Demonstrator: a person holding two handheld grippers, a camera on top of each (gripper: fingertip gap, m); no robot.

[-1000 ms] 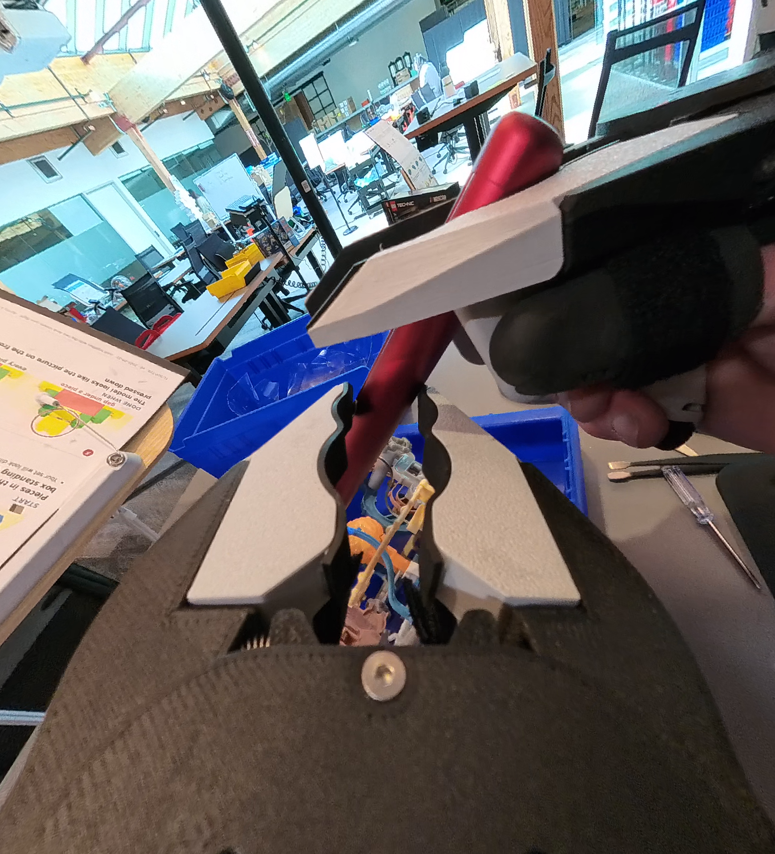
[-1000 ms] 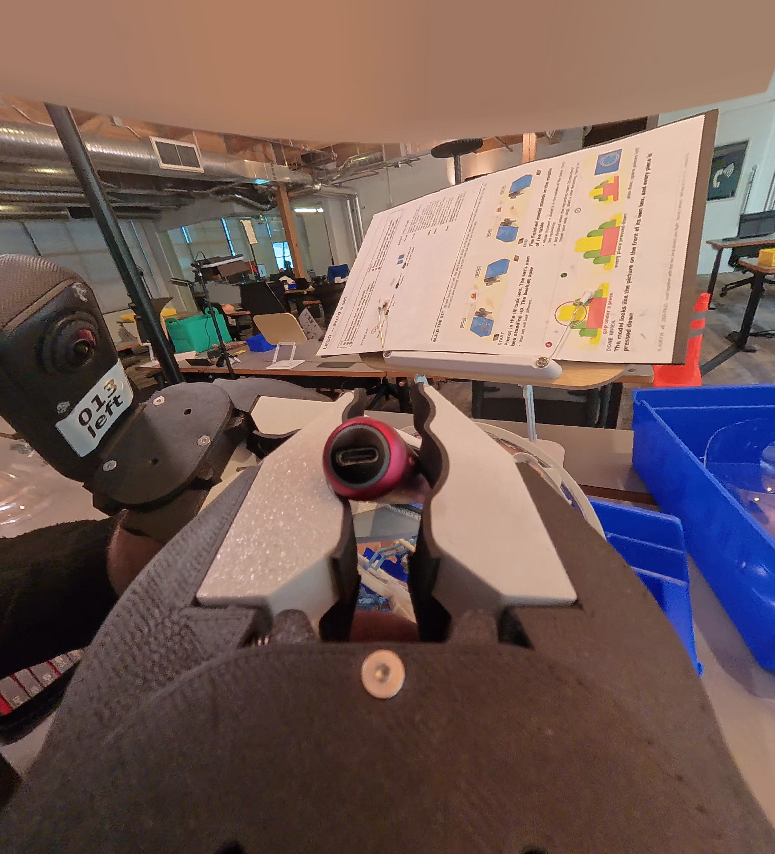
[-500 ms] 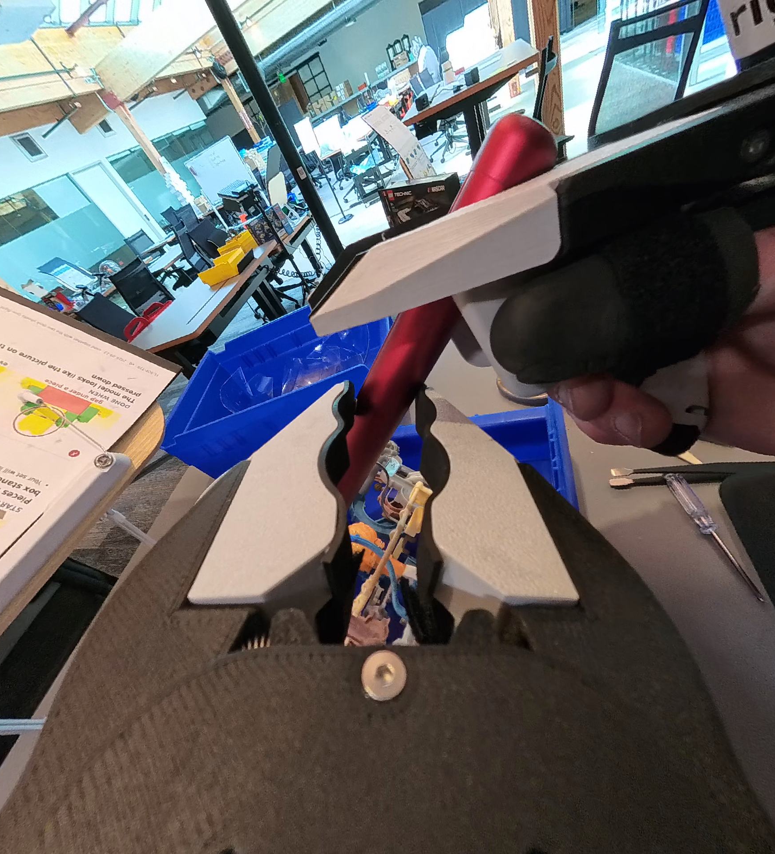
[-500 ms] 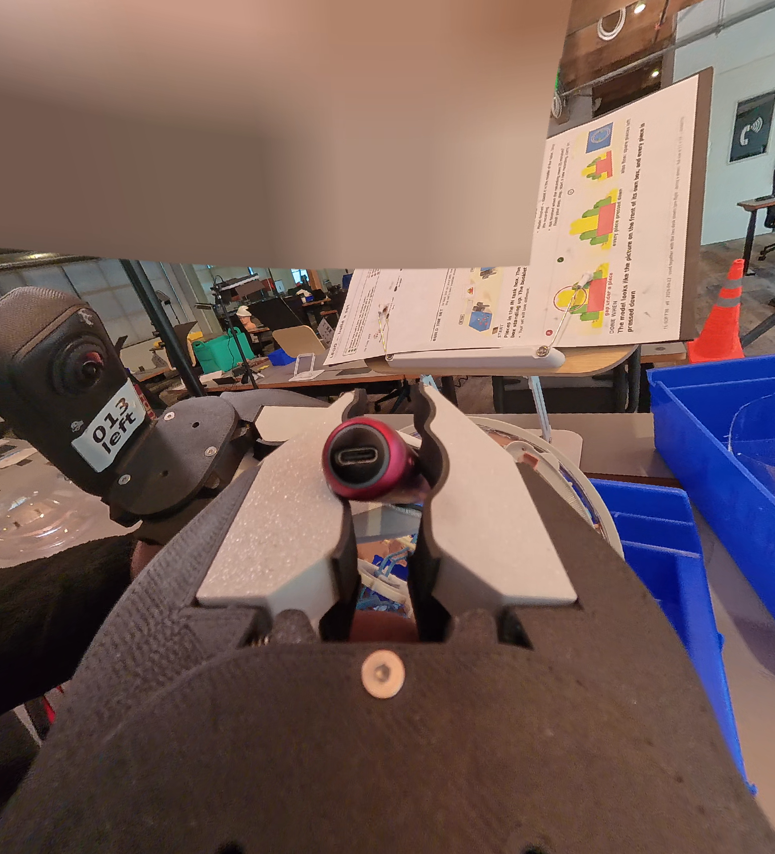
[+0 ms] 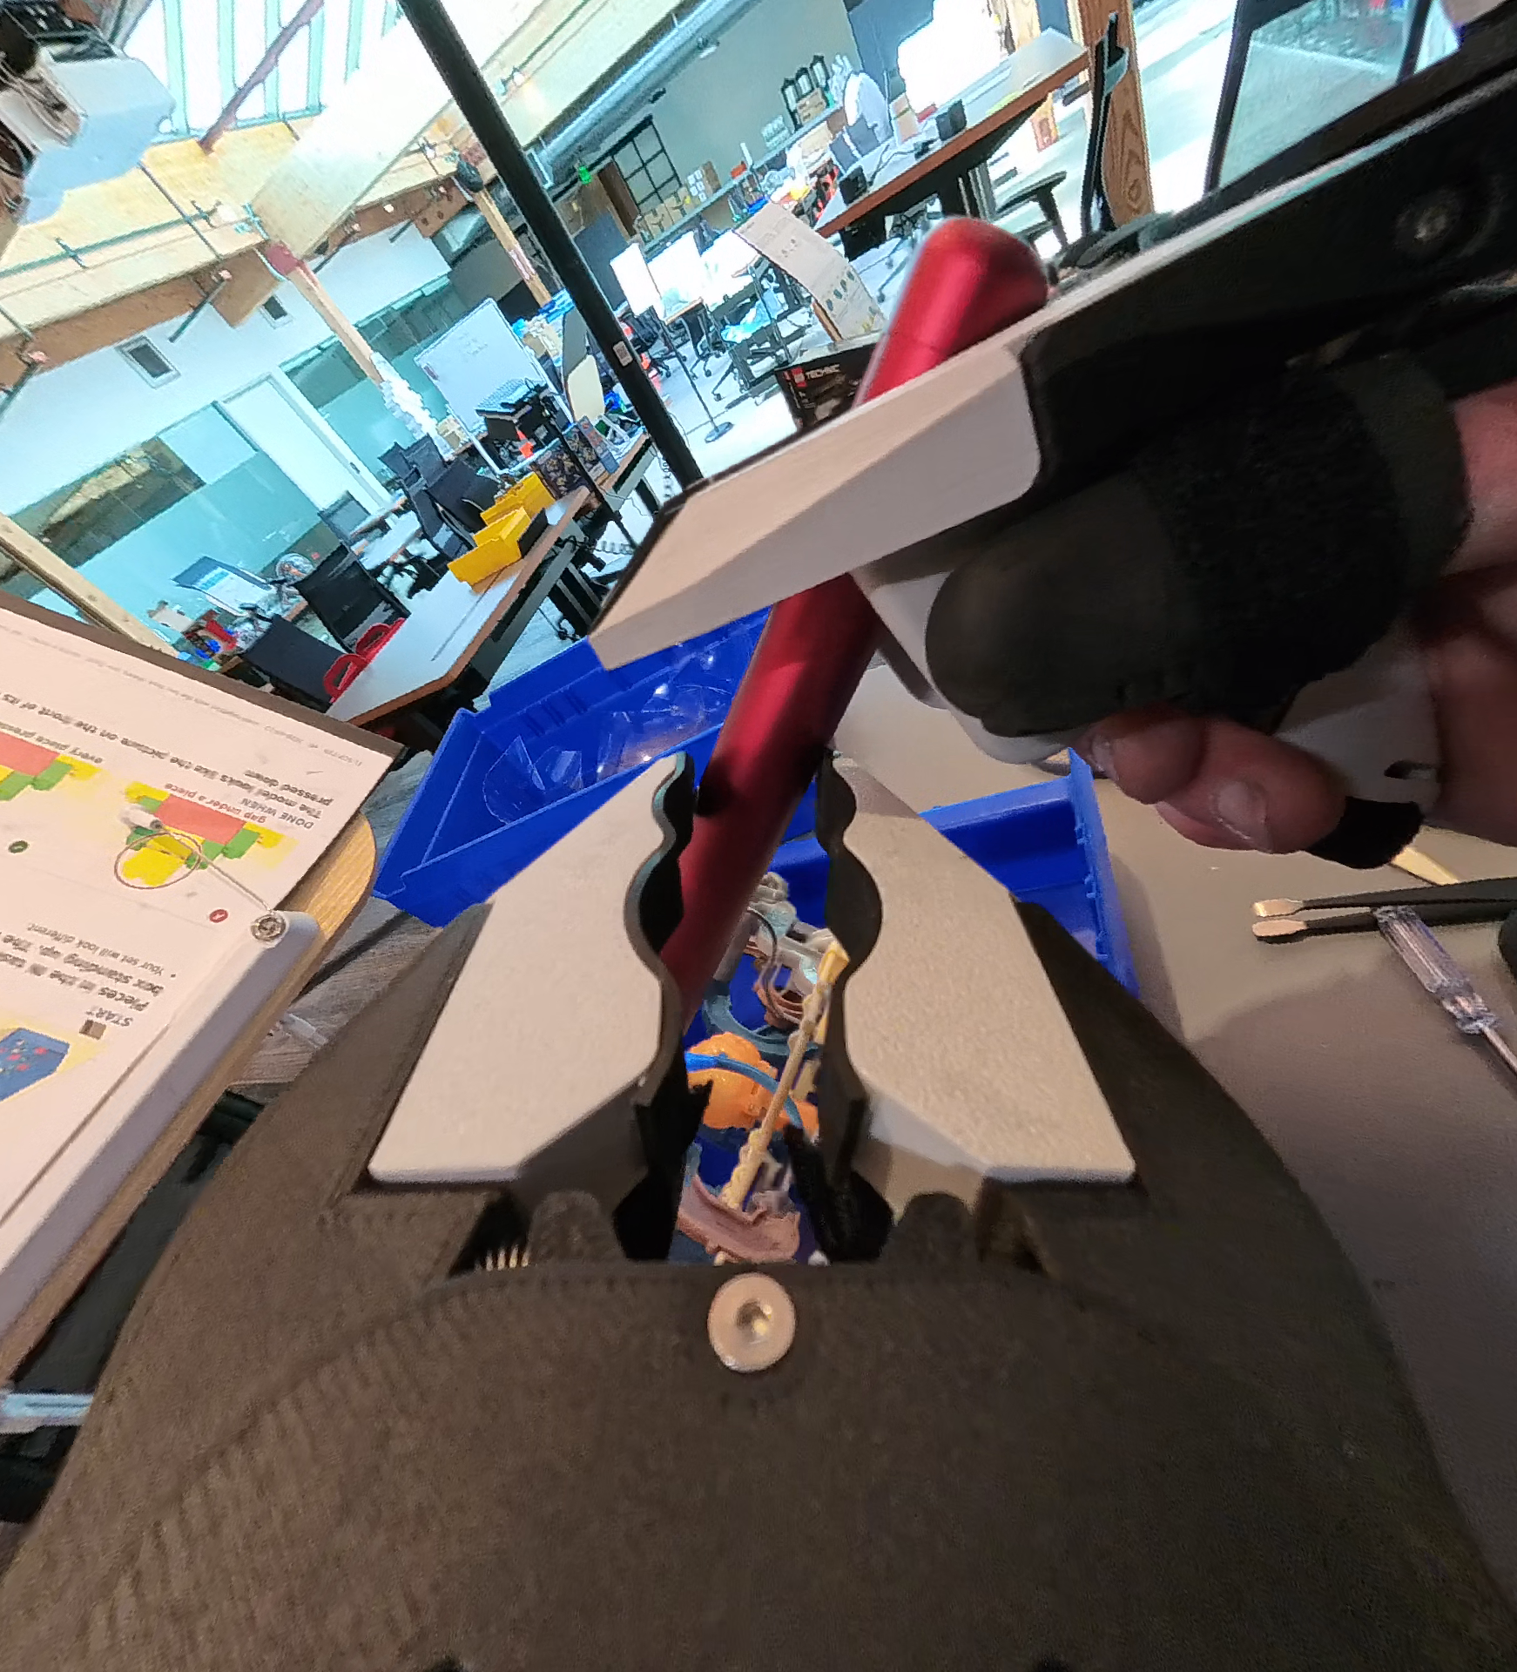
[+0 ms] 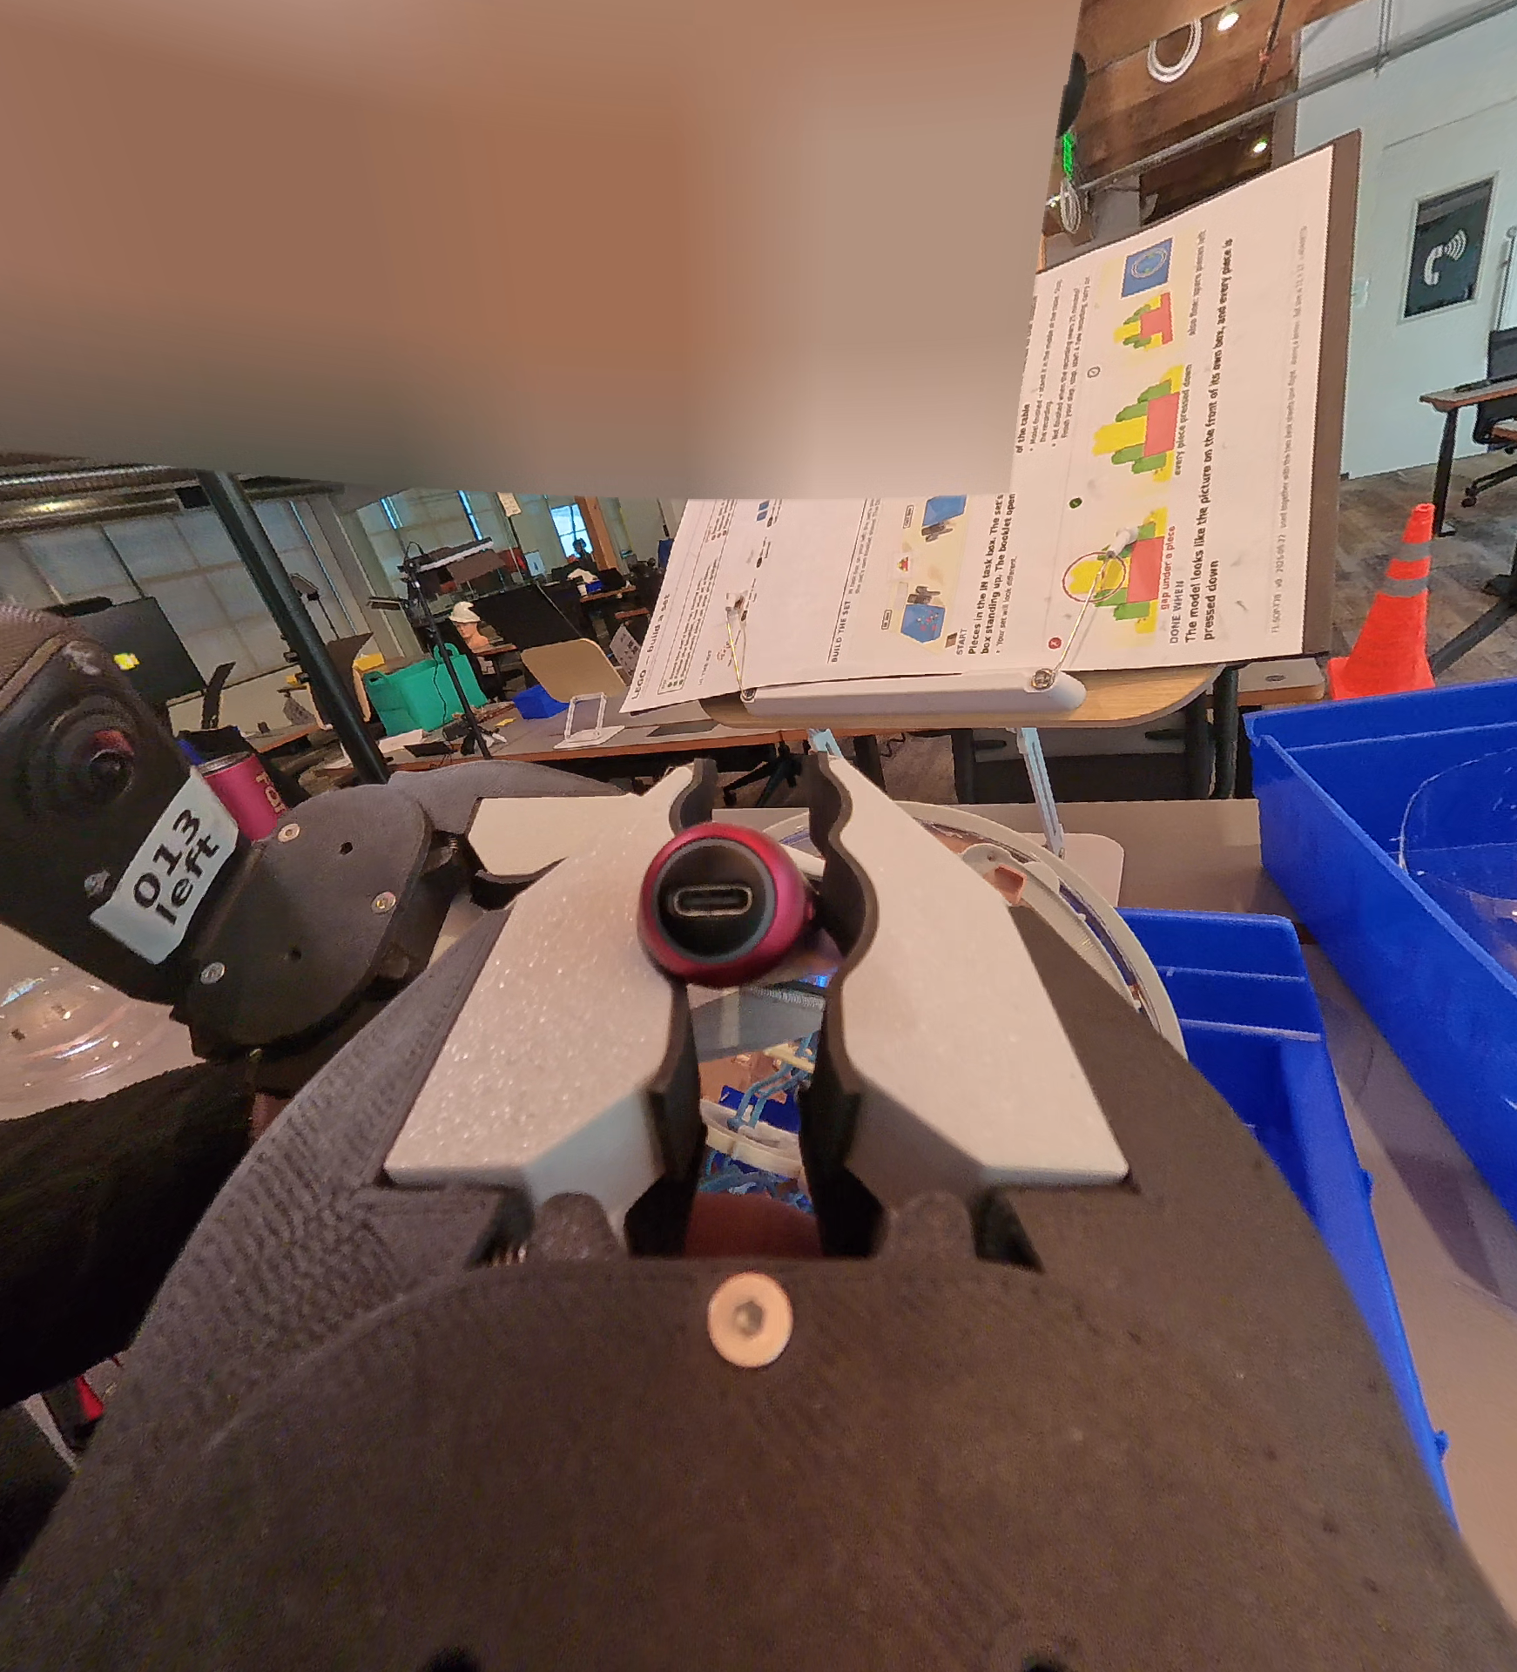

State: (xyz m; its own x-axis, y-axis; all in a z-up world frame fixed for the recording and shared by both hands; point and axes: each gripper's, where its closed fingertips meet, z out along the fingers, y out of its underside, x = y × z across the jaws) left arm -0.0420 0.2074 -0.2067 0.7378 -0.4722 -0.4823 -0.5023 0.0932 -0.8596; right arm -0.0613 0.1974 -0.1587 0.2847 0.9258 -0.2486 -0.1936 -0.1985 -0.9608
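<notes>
While the right tongs (image 6: 750,814) clamp the upper end of the red pen-shaped tool (image 5: 791,651) and the left tongs (image 5: 750,796) close round its lower shaft, it slants over the blue bin (image 5: 1053,841) just ahead, so both grips look best kept square.

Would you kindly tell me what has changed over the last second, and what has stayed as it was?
Little changed: nothing was taken hold of or let go. In the right wrist view the instruction board swung from level to steeply tilted, so the right claw rolled. The red tool stays clamped in both claws, the left claw gripping lower down, above the blue bin.
</notes>
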